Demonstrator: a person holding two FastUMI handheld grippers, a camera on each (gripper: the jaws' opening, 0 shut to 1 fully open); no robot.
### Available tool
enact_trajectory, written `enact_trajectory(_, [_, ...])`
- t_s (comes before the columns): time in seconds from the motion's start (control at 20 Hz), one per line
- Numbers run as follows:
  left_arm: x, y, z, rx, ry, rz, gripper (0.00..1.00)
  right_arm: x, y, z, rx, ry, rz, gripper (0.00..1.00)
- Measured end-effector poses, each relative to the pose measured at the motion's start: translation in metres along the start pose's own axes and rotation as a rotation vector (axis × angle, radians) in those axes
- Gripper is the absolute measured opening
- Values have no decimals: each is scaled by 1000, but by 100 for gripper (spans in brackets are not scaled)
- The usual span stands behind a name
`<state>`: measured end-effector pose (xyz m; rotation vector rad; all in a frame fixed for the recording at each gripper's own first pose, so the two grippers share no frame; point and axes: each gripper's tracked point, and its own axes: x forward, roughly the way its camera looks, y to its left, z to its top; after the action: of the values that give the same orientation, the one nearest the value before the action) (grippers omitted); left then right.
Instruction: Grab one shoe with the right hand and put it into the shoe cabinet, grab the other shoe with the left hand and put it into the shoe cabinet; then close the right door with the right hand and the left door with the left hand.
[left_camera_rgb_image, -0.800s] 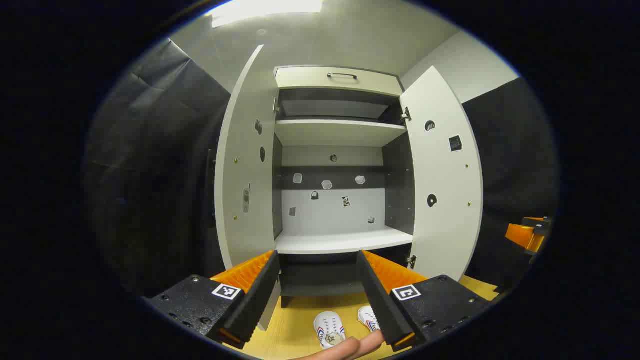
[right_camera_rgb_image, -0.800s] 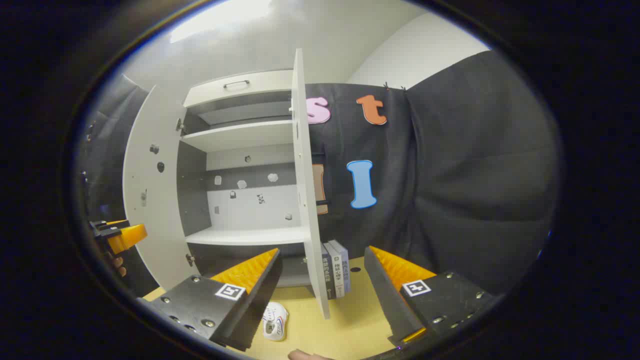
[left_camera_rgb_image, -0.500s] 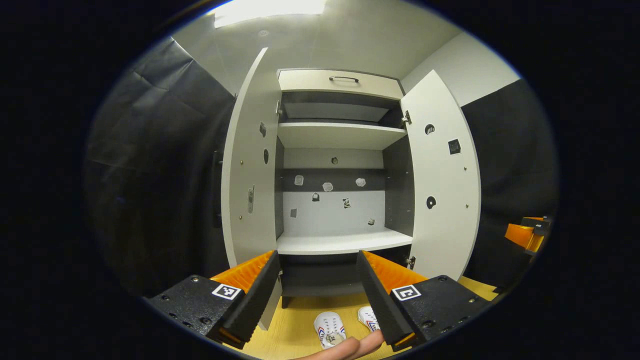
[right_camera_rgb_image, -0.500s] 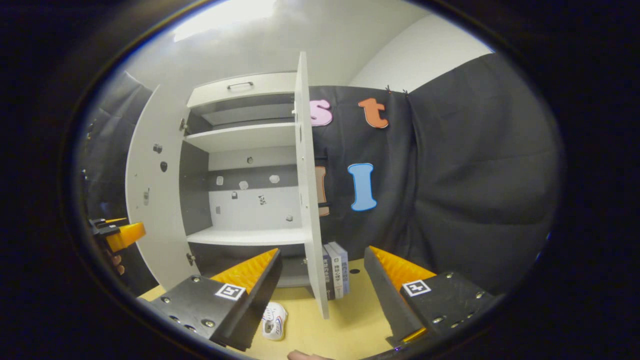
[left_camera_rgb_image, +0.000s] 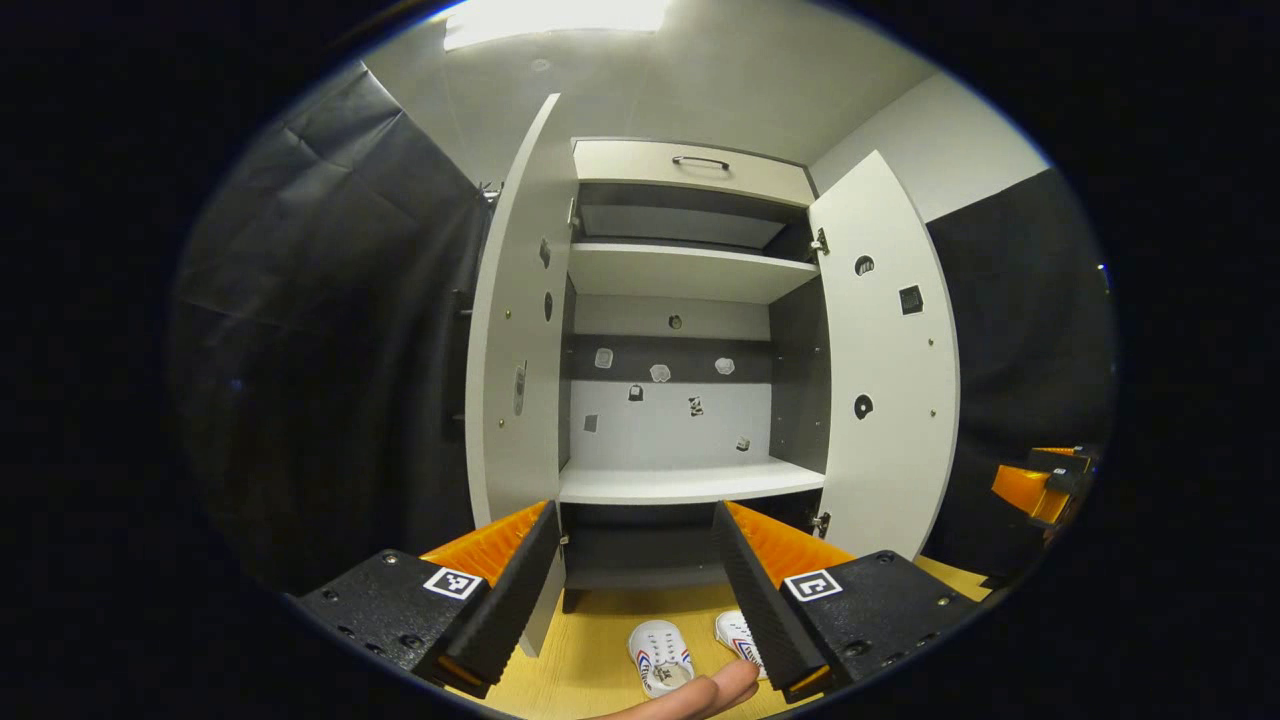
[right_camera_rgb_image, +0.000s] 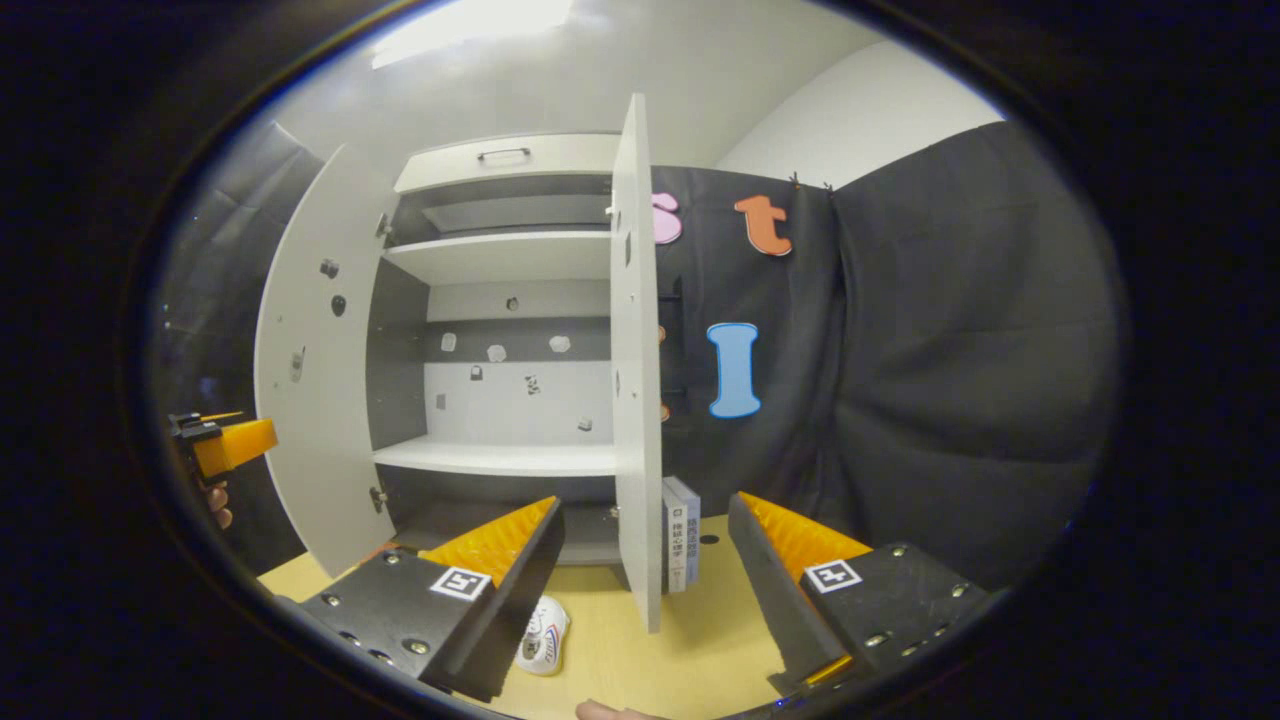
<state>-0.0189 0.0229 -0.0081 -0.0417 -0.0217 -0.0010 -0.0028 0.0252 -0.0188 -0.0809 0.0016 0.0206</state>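
Two shoes (left_camera_rgb_image: 660, 655) sit side by side on the floor (left_camera_rgb_image: 590, 650) in front of the cabinet (left_camera_rgb_image: 690, 400), toes toward it, just below my left gripper (left_camera_rgb_image: 635, 590). Nr shoe's fully in sight; the other (left_camera_rgb_image: 733, 632) is part-hidden behind my rt finger. In the right gripper view I see one shoe (right_camera_rgb_image: 543, 638) peeking out beside the finger of the right gripper (right_camera_rgb_image: 645, 590).

L gripper: fingers spread wide, nothing between them, aimed at the cabinet mouth. R gripper: likewise spread, empty, pointed at the edge of the right door (right_camera_rgb_image: 635, 380), which stands edge-on to me.

Both doors open. Left door (left_camera_rgb_image: 515, 350) swung out, its lower edge close to my L finger. Right door (left_camera_rgb_image: 885, 360) angled outward. Between them the opening is wide; main shelf (left_camera_rgb_image: 690, 485) bare, w/ a dark low bay under it. Upper shelf (left_camera_rgb_image: 690, 270) and a drawer (left_camera_rgb_image: 695, 170) on top.

Books (right_camera_rgb_image: 680, 535) stand upright just beside the right door's bottom edge, on the far side from the shoe. Floor btw door and my R finger is open.

A fingertip (left_camera_rgb_image: 720, 690) shows at the bottom of the left gripper view, just in front of the shoes.
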Motion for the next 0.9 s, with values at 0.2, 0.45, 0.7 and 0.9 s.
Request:
enact_trajectory(0.2, [-1,17,-5,15,-4,38,94,13,7,-22,-39,19,-20,94])
enact_trajectory(0.45, [-3,28,-15,5,5,31,94,39,43,-65,-50,48,49,98])
enact_trajectory(0.7, [-6,45,-34,30,27,38,94,68,70,-138,-41,137,67,98])
enact_trajectory(0.9, [-5,66,-45,58,39,86,94,76,111,-205,-84,232,132,99])
